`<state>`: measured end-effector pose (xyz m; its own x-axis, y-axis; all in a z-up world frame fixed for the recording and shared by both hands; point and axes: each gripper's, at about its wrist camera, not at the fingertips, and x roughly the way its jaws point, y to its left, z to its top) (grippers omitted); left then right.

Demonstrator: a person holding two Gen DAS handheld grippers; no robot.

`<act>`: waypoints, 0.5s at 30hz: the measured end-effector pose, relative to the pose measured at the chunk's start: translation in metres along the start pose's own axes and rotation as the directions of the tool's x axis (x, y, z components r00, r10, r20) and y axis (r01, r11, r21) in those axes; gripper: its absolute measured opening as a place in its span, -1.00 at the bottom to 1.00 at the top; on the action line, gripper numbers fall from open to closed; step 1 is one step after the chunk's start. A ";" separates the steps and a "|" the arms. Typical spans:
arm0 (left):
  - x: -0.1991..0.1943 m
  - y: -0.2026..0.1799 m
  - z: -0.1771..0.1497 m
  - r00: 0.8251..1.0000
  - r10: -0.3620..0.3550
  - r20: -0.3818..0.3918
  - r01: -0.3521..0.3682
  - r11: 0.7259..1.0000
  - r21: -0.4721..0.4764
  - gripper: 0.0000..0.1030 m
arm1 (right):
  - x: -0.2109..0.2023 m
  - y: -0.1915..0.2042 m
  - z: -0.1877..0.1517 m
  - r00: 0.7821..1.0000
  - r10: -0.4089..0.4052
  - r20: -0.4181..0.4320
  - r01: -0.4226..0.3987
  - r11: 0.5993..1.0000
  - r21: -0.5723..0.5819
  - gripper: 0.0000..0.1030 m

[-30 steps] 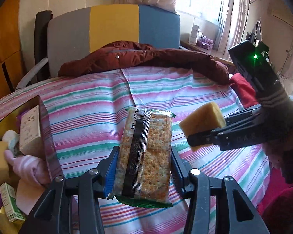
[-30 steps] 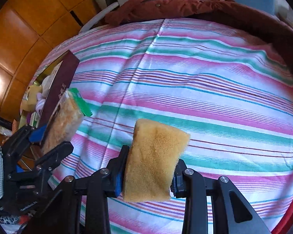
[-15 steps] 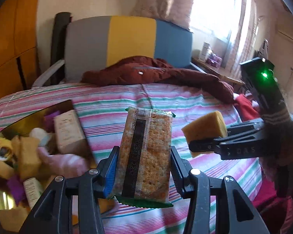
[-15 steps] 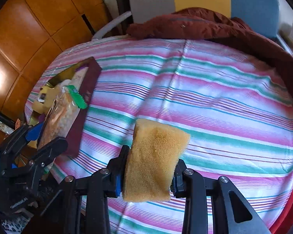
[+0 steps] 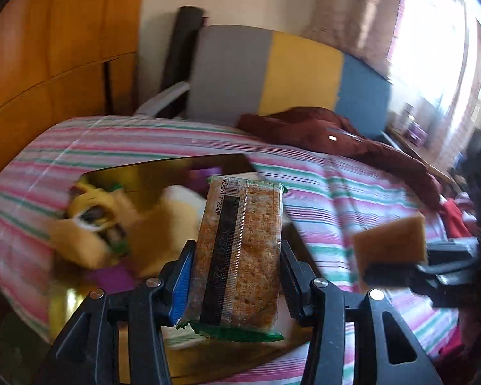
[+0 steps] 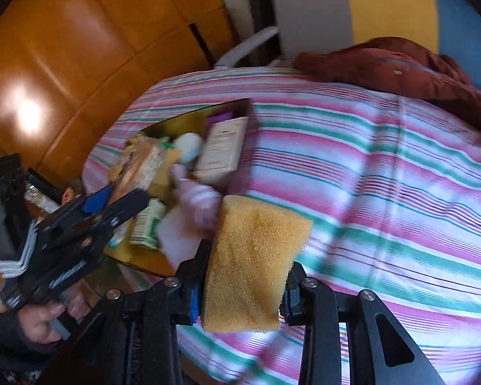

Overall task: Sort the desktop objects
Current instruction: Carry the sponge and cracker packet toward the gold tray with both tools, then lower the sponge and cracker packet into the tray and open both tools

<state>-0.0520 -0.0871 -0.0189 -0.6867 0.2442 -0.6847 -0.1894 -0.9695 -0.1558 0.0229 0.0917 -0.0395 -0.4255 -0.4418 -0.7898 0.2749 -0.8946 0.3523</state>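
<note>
Left wrist view: left gripper (image 5: 237, 266) pinches a cracker packet (image 5: 240, 250) upright between its pads, over the open gold-lined box (image 5: 163, 166) that sits on the striped bedspread (image 5: 352, 192). The box already holds a jumble of yellowish and purple items, blurred. Step in hand looks like dropping the packet in: get it well inside the rim first, lower it, then let go, so it doesn't tip out over the near edge. Right gripper (image 5: 362, 264) shows at the right edge, clamped on a yellow sponge (image 5: 389, 243), beside the box, not over it. Writing: a barcode number along the packet's seam, roughly "692225171234", last digits unsure; faint date print on the dark strip, unreadable

Right wrist view: right gripper (image 6: 243, 276) squeezes the sponge (image 6: 253, 266), over the bedspread (image 6: 384, 176) just right of the box (image 6: 240, 106). Left gripper (image 6: 125, 189) holds the packet (image 6: 141, 163) over the box contents. Keep the sponge back until the packet is released, two grippers will crowd that opening. A cream carton (image 6: 221, 147) in the box has print, too small to read
</note>
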 end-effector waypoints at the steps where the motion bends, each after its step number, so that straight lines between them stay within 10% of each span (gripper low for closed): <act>1: 0.000 0.008 0.001 1.000 0.019 0.002 -0.019 1.000 -0.013 -0.04 | 0.004 0.007 0.001 1.000 0.017 -0.004 -0.017 1.000 -0.011 -0.30; 15: 0.001 0.069 0.013 0.984 0.176 0.008 -0.174 0.978 -0.118 -0.03 | 0.081 0.084 0.028 0.991 0.107 -0.075 -0.114 0.990 -0.087 -0.25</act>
<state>-0.0751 -0.1539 -0.0207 -0.7153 0.0699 -0.6953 0.0172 -0.9929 -0.1175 -0.0129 -0.0216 -0.0597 -0.3274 -0.5287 -0.7831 0.3955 -0.8294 0.3946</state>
